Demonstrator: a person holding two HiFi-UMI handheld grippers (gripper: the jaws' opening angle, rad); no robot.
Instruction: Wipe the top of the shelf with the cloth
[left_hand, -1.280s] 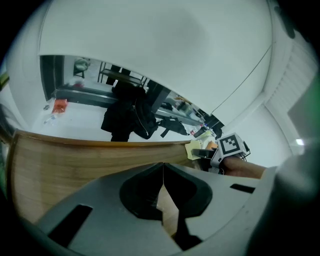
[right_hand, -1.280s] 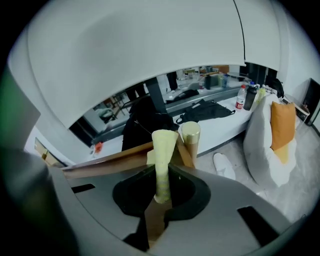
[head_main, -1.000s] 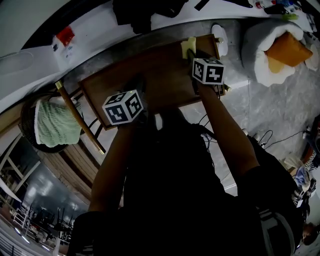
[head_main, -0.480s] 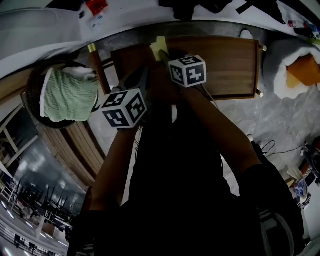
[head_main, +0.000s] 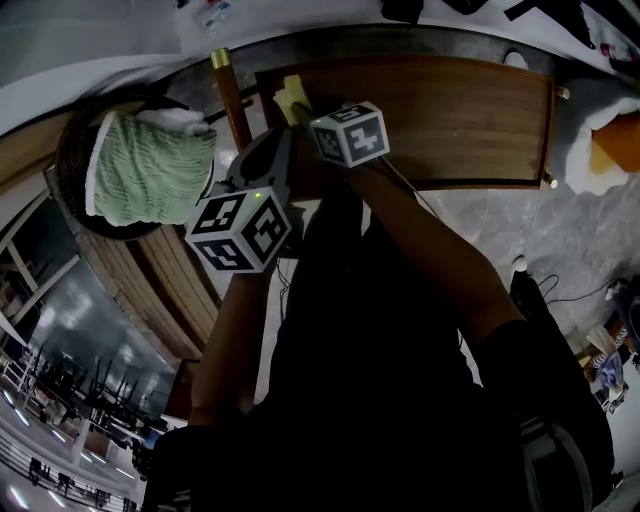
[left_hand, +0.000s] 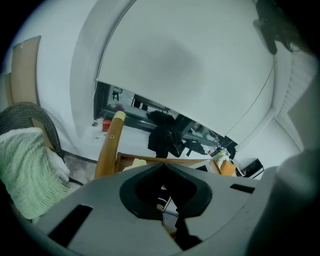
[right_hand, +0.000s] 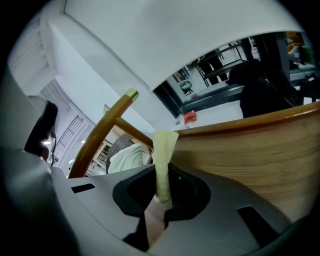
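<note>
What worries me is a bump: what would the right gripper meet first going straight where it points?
Probably the left corner of the brown wooden shelf top, just past the pale yellow cloth that the right gripper pinches; the slanted wooden pole stands left of that line. Depth is unclear.

The cloth (right_hand: 162, 150) sits between the right gripper's (right_hand: 159, 199) jaws; the shelf top (right_hand: 250, 155) lies to its right, and the basket (left_hand: 20, 114) lies left of the left gripper (left_hand: 162, 170).

- An indoor room, half home, half work space.
- Left of the left jaws: a woven basket (left_hand: 22, 111) with a green towel (left_hand: 25, 175).
- Beyond them: cluttered dark tables (left_hand: 132, 118).
- Right of the right jaws: a wooden shelf (right_hand: 260, 160).
</note>
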